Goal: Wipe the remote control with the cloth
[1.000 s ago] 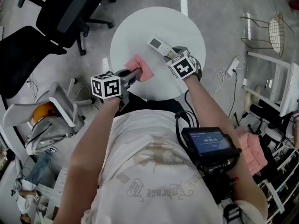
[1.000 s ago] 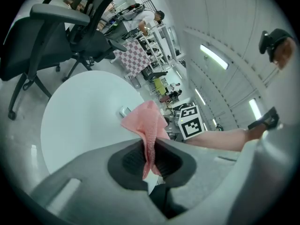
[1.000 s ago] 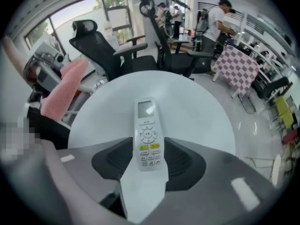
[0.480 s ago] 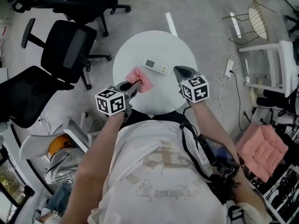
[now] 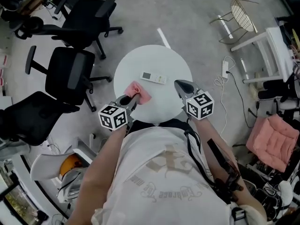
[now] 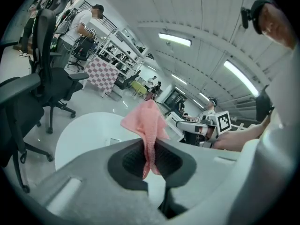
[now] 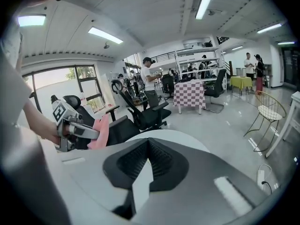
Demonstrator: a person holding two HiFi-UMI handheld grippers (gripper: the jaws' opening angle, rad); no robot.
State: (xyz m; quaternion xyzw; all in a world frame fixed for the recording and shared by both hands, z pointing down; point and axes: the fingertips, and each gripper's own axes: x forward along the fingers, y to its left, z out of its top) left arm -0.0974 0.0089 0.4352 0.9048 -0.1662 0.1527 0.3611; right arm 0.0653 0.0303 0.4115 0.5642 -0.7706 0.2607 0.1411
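Now your left claw [image 5: 131, 97] pinches the pink cloth [image 5: 141, 92], ready to wipe. Your right claw [image 5: 181, 84] is pressed together, empty, so the remote [image 5: 153, 78] lies loose on the counter [image 5: 176, 64].

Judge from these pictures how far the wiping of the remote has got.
Done: the left tool is shut on the cloth, held above the table. In hand: nothing; the remote lies alone on the table, and the right tool is shut and empty. Left: bringing cloth onto remote; any wiping so far cannot be told.
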